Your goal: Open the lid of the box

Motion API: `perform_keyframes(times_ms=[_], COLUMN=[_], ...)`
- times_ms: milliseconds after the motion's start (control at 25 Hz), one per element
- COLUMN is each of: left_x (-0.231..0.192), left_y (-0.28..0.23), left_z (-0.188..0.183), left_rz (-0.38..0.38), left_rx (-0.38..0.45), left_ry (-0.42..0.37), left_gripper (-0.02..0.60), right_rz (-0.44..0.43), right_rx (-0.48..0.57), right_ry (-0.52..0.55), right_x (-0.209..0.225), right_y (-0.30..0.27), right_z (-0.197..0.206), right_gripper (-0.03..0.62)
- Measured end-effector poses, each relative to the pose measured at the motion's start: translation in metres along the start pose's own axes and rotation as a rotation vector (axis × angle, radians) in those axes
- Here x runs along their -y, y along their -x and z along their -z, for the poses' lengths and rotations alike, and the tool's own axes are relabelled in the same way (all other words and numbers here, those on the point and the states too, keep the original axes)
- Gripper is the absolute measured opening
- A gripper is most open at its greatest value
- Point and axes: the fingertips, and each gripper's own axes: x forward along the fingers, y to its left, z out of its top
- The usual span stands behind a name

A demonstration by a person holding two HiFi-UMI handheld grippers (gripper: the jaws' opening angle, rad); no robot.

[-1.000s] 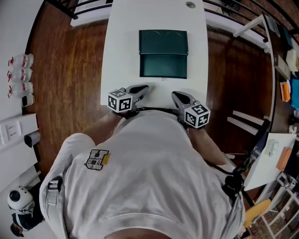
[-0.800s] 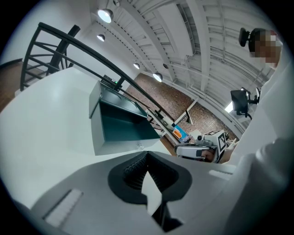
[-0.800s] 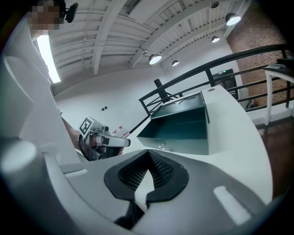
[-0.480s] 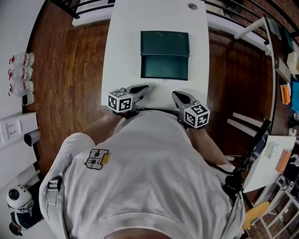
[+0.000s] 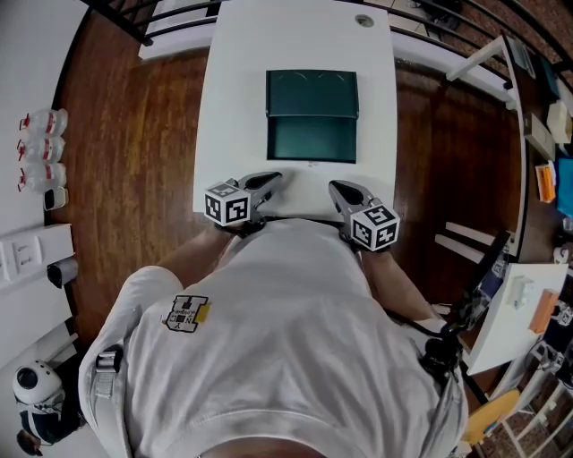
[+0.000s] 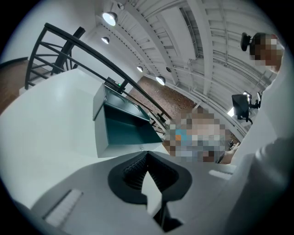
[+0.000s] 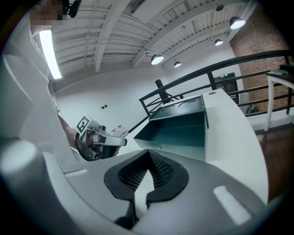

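Observation:
A dark green box (image 5: 312,139) stands in the middle of the white table (image 5: 235,89), its lid (image 5: 312,92) swung up and back on the far side so the empty inside shows. My left gripper (image 5: 274,179) and right gripper (image 5: 335,187) hover near the table's front edge, just short of the box, both shut with nothing in them. In the left gripper view the box (image 6: 123,128) lies ahead of the closed left gripper (image 6: 146,154). From the right gripper view the box (image 7: 180,128) is beyond the right gripper (image 7: 148,152), with the left gripper (image 7: 98,137) off to the left.
Dark wooden floor (image 5: 134,134) surrounds the table. A black railing (image 5: 152,22) runs past the far end. Several bottles (image 5: 40,148) sit on a white shelf at the left. Another white table (image 5: 515,304) and clutter stand at the right.
The head view has shifted slightly, so table and box sit lower in the picture. The grippers keep their place in front of the box, still shut.

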Motion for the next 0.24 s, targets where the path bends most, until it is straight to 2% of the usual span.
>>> perform_keyframes(times_ms=[240], left_x=[0.0036], left_y=[-0.0012], left_z=[-0.0057], left_rz=[-0.008], left_rx=[0.024], left_ry=[0.009], left_gripper=[0.000], right_rz=[-0.007], right_rx=[-0.014], right_ry=[0.013], right_x=[0.0019], right_y=[0.0021], right_z=[-0.0017], right_gripper=[-0.002])
